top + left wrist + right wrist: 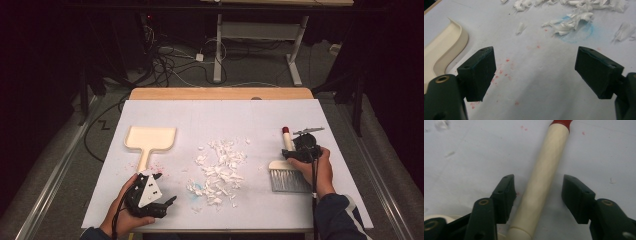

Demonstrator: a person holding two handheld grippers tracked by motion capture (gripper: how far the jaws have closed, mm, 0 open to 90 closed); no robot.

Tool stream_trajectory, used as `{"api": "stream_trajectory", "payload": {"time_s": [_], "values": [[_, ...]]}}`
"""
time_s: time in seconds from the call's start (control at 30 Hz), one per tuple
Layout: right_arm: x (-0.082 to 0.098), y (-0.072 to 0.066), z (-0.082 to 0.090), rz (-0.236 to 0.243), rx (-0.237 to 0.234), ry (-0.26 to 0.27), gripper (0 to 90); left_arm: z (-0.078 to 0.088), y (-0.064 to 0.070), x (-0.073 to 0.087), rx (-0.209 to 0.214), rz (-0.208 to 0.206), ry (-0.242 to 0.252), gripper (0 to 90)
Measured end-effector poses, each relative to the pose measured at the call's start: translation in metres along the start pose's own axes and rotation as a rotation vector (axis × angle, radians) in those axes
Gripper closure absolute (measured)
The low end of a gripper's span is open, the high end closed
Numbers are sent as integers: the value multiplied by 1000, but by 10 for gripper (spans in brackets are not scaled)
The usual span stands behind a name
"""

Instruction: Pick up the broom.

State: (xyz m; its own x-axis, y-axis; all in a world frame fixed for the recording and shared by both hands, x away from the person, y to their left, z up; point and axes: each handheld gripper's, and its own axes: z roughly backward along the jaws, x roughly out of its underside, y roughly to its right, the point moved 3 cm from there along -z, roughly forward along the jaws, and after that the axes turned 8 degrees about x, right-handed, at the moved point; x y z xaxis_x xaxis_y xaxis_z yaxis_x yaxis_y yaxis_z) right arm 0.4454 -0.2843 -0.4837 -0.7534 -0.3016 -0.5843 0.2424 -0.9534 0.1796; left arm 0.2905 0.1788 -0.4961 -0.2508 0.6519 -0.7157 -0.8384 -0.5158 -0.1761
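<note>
**Already straddling the brush handle, not yet gripping it**

Broadly, the counter (220,107) was laid out for a sweep-up. Its white sheet carried a loose heap of white paper scraps (220,167) in the middle, with a tool at each side so that each hand had its own.

To the left lay the cream dustpan (150,139), flat on the counter, its tray pointing away from the person and its handle running back toward the left gripper (161,204). The pan held nothing that I could see; every scrap lay out on the sheet, apart from it.

To the right lay the brush (287,172), bristles toward the person, its cream handle (544,172) with the red tip pointing away. The right gripper (537,195) had come down over that handle, a jaw on either side at a middling width; a gap showed on both sides, so nothing was held yet. Presumably the handle was taken there to leave the bristles free.

The left gripper waited near the pan's handle, jaws wide, with bare sheet between them.
</note>
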Motion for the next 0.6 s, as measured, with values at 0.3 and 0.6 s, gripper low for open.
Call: {"api": "stream_trajectory", "payload": {"time_s": [0.3,0.6], "values": [[-4,1,-1,-20,-5,-14,618,-2,1,-1,5,-3,-6,161],[-5,-3,-1,10,-11,-3,714,-1,2,-1,4,-3,-4,162]]}}
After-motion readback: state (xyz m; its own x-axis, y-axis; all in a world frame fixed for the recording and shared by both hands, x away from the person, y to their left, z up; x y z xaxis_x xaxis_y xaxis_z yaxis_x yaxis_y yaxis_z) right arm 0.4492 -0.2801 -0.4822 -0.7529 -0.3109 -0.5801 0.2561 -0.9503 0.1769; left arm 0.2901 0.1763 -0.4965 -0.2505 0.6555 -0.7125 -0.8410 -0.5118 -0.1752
